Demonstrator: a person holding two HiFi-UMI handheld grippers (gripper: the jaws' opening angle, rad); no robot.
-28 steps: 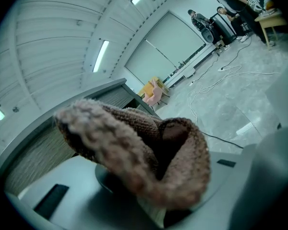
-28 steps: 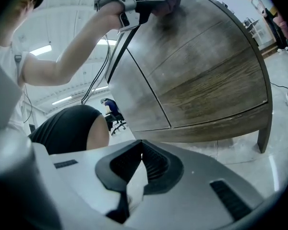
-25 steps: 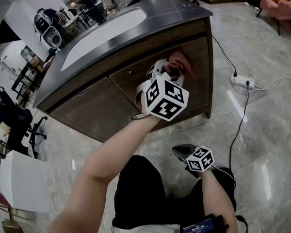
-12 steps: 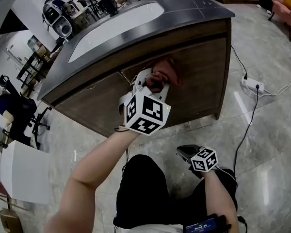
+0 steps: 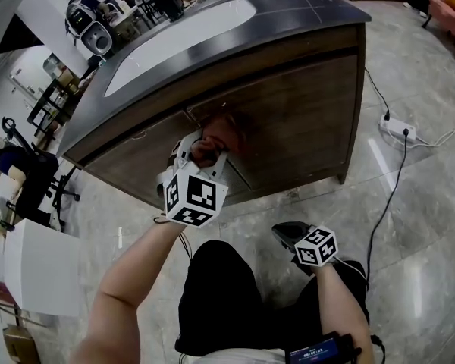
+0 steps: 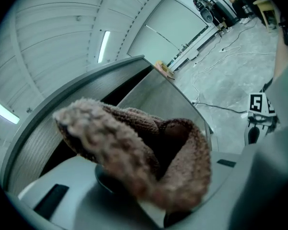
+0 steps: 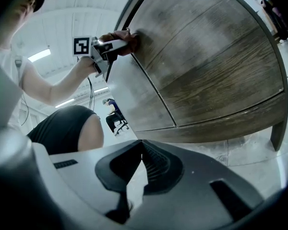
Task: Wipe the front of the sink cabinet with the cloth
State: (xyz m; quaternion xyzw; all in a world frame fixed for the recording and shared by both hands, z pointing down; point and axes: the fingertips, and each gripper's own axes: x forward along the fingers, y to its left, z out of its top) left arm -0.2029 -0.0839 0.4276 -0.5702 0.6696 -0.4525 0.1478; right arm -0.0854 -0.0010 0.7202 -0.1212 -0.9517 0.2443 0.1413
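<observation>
The sink cabinet [image 5: 303, 120] has a dark wood front with two doors under a grey top. My left gripper [image 5: 205, 146] is shut on a reddish-brown cloth [image 5: 224, 127] and presses it against the cabinet front, by the seam between the doors. In the left gripper view the cloth [image 6: 129, 138] fills the jaws and hides the fingertips. The right gripper view shows the cloth [image 7: 128, 38] touching the wood [image 7: 206, 66]. My right gripper [image 5: 284, 236] hangs low near my lap, away from the cabinet, shut with nothing in it [image 7: 141, 150].
A white sink basin [image 5: 174, 40] is set in the grey top. A power strip [image 5: 398, 130] with cables lies on the tiled floor at the right. Office chairs [image 5: 30, 180] and a white table [image 5: 38, 271] stand at the left.
My left gripper has slid the cloth leftward along the cabinet front, from the right door to the seam between the doors. The right gripper has stayed put.
</observation>
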